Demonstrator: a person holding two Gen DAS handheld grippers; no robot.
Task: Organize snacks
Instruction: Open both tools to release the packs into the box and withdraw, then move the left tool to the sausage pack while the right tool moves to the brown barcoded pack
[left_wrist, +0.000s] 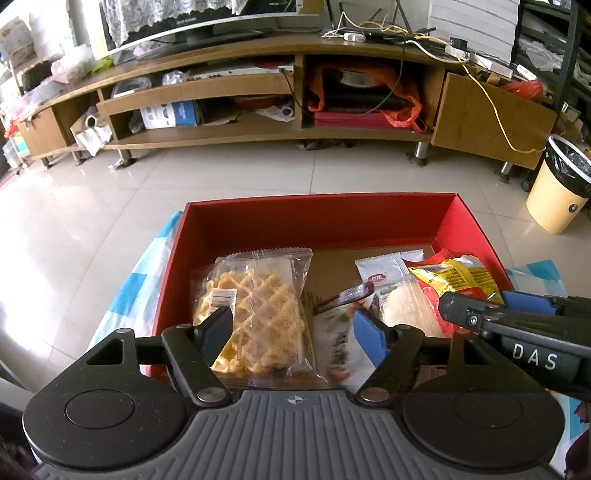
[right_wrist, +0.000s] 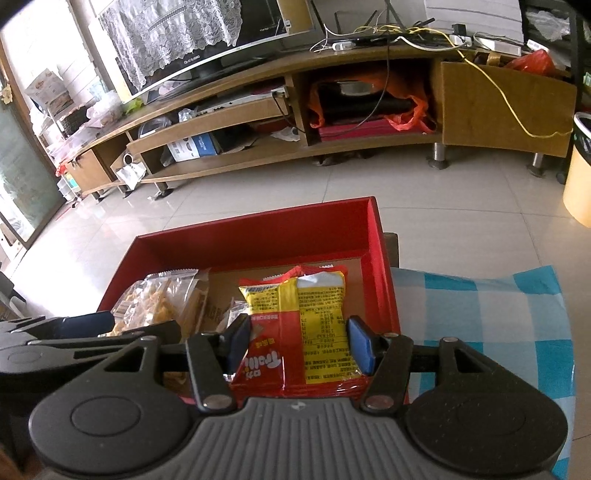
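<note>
Red cardboard box (left_wrist: 321, 218) held the snacks together: a clear-wrapped waffle pack (left_wrist: 255, 314) at its left, a yellow-and-red packet (right_wrist: 314, 325) at its right. Both the left gripper (left_wrist: 291, 332) and right gripper (right_wrist: 299, 343) hovered spread, each straddling a pack without pinching, probably ready to straighten them.

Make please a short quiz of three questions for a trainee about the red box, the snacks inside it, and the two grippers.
1. True or false: the waffle pack lies inside the red box.
2. Which pack sits between the jaws of the right gripper? A) the waffle pack B) the yellow and red pack C) a white sachet
3. Fill in: the box stands on a blue and white ______ cloth.

Key: 1 true; 2 B; 3 checked.
</note>
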